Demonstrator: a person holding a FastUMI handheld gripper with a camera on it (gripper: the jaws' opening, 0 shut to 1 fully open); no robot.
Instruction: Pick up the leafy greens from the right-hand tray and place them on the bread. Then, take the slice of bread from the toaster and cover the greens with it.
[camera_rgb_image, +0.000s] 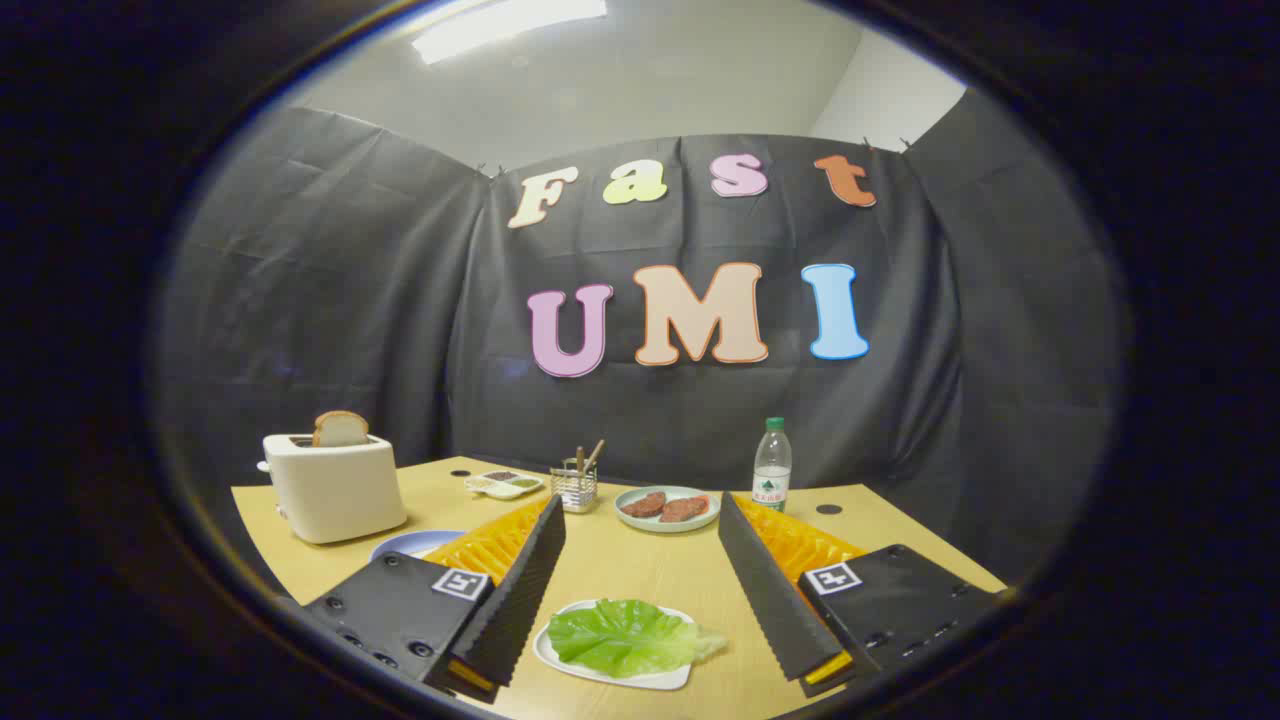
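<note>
A leafy green (625, 637) lies on a white tray (612, 677) on the wooden table, low between my two fingers. My gripper (640, 545) is open wide and hovers above the table, with nothing held. A slice of bread (340, 428) stands upright in the slot of a cream toaster (335, 486) at the far left of the table. A blue plate (412, 543) shows partly behind my left finger; what is on it is hidden.
Beyond the fingers sit a pale plate with two meat patties (666, 507), a small wire holder with sticks (575, 484), a divided dish (504, 484) and a water bottle (771, 466). The booth's black cloth closes the table's back.
</note>
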